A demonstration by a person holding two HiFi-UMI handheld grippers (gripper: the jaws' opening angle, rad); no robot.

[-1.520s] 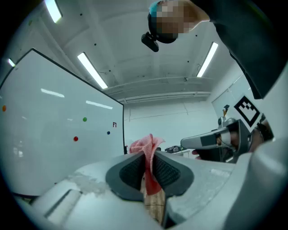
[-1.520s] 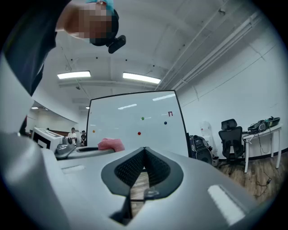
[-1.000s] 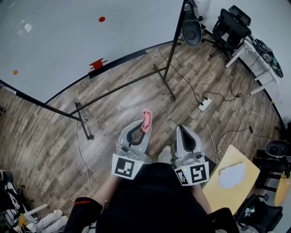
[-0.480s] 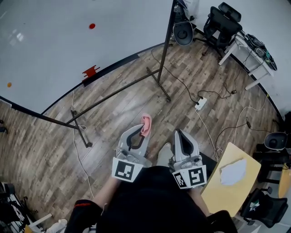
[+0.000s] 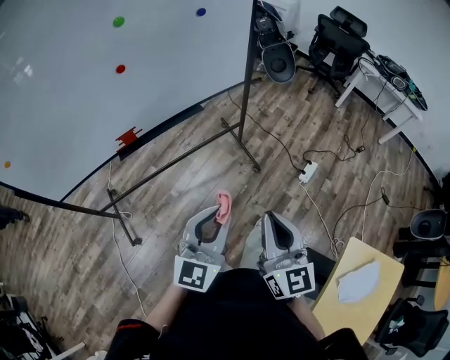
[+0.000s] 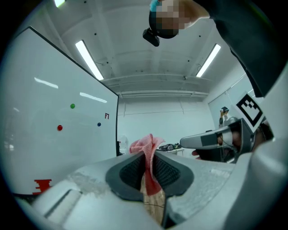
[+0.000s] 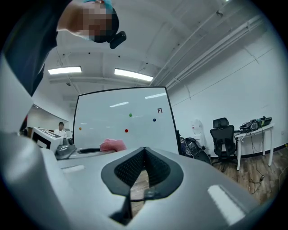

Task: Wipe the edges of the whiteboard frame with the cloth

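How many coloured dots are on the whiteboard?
4. On the whiteboard: green dot up top, blue dot right of it near the frame, red dot below the green, orange dot far left. Board partly out of view; others may be hidden.

Wood-plank floor throughout. Reference: white power strip lying on it. Beyond the strip, black office chair and white desk against a white wall. Nearer than the strip, light wooden table. Ceiling strip lights lit.
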